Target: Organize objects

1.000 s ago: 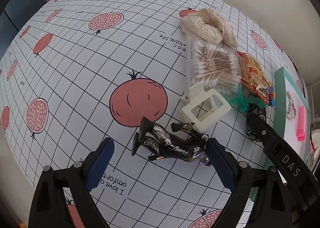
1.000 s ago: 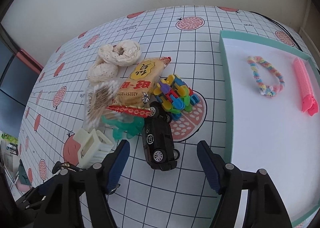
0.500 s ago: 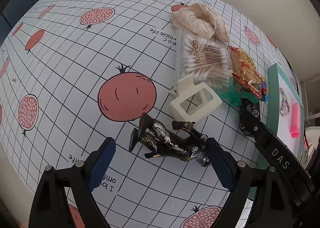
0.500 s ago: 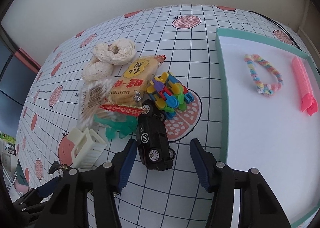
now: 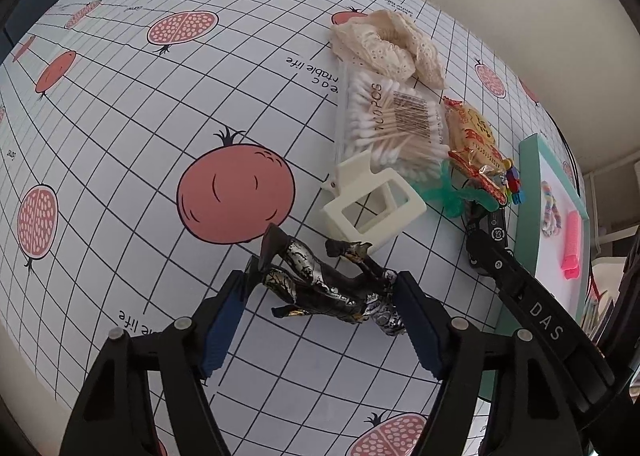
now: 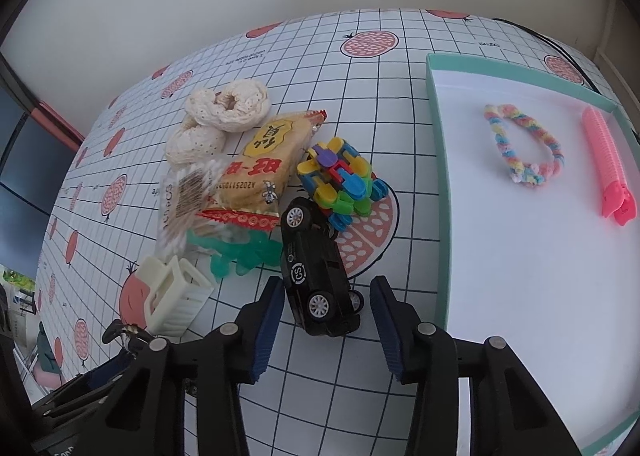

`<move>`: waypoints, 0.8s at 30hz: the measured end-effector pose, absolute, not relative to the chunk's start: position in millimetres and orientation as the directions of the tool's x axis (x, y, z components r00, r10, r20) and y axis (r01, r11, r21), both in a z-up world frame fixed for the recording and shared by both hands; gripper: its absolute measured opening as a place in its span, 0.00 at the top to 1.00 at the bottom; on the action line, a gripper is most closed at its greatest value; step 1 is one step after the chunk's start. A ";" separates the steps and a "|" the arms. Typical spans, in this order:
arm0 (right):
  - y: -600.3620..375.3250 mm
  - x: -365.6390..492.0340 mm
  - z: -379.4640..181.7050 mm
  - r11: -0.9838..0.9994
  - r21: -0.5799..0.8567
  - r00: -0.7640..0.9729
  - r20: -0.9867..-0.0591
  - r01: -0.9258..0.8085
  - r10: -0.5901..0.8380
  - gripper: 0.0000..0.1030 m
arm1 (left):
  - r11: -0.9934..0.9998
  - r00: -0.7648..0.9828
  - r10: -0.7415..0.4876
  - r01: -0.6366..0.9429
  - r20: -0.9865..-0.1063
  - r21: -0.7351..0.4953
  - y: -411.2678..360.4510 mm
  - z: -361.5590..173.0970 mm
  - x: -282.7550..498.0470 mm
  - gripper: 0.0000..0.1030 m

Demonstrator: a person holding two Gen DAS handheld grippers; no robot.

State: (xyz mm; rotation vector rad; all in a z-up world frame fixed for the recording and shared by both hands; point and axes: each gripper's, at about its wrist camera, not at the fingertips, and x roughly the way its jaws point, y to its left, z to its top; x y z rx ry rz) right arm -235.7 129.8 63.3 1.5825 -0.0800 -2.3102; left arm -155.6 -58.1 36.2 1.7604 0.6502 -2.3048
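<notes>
A black-and-silver figurine (image 5: 320, 288) lies on the pomegranate-print tablecloth. My left gripper (image 5: 320, 282) is closed around it lengthwise, with a blue pad touching each end. A black toy car (image 6: 316, 276) stands on its wheels between the fingers of my right gripper (image 6: 326, 288), which is open with narrow gaps either side of the car. In the left wrist view the same car (image 5: 496, 232) shows behind one of the right gripper's fingers (image 5: 516, 288). A teal-rimmed tray (image 6: 440, 176) to the right holds a pastel braided hair tie (image 6: 524, 152) and a pink clip (image 6: 608, 164).
A pile sits just beyond both grippers: a cream claw clip (image 5: 372, 208), a cotton-swab pack (image 5: 384, 124), lace scrunchies (image 6: 228, 104), a snack packet (image 6: 260, 168), a green plastic piece (image 6: 240, 256) and a colourful block toy (image 6: 340, 180). Bare cloth (image 5: 140, 116) stretches to the left.
Both grippers have narrowed and moved forward. The left pads have closed onto the figurine's ends. The right fingers have come in around the car.
</notes>
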 end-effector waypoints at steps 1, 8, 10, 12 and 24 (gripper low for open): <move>130.1 -235.7 63.3 -0.941 0.237 -0.323 -0.895 0.243 -0.309 0.57 | -0.891 -0.289 0.128 0.388 -0.949 -0.238 -59.2 35.8 -156.5 0.27; 133.1 -235.0 63.7 -0.934 0.266 -0.314 -0.889 0.238 -0.333 0.66 | -0.886 -0.289 0.136 0.392 -0.948 -0.246 -62.0 37.8 -150.1 0.27; 132.8 -234.6 64.0 -0.934 0.264 -0.313 -0.890 0.242 -0.333 0.66 | -0.886 -0.289 0.135 0.392 -0.948 -0.246 -62.4 37.9 -150.4 0.27; 132.6 -233.9 64.3 -0.934 0.260 -0.312 -0.891 0.246 -0.330 0.66 | -0.885 -0.290 0.137 0.393 -0.947 -0.248 -61.7 37.5 -150.7 0.27; 132.9 -232.3 69.2 -0.934 0.246 -0.317 -0.892 0.260 -0.323 0.67 | -0.882 -0.307 0.144 0.391 -0.941 -0.262 -67.0 48.9 -138.3 0.27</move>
